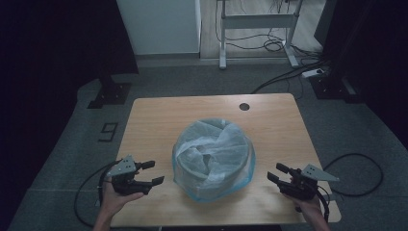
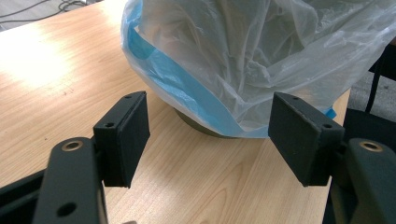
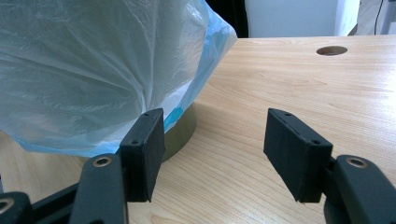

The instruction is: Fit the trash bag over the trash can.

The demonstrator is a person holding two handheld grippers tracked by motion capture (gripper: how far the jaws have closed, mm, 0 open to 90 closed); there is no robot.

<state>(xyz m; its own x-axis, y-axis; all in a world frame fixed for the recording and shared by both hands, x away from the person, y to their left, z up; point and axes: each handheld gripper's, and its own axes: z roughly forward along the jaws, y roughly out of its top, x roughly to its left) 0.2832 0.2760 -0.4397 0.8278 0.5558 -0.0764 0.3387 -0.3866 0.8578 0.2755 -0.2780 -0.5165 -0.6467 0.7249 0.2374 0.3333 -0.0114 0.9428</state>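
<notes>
A round bin (image 1: 213,166) lined with a translucent bag with a blue hem (image 1: 211,144) stands in the middle of the wooden table (image 1: 154,120). My left gripper (image 1: 153,173) hovers at the bin's left near the front edge, open, with nothing between its jaws. On the other side, my right gripper (image 1: 275,172) is open too and points at the bin. In the left gripper view the bag (image 2: 261,51) hangs over the bin's base (image 2: 201,125) just beyond the pads (image 2: 128,135). In the right gripper view the bag (image 3: 93,65) drapes over the bin wall (image 3: 180,128) beside the left pad (image 3: 147,149).
A round cable hole (image 1: 244,106) sits at the table's far edge. Cables (image 1: 353,168) lie on the grey floor to the right, and a white desk frame (image 1: 257,29) stands beyond the table. Bare tabletop lies on both sides of the bin.
</notes>
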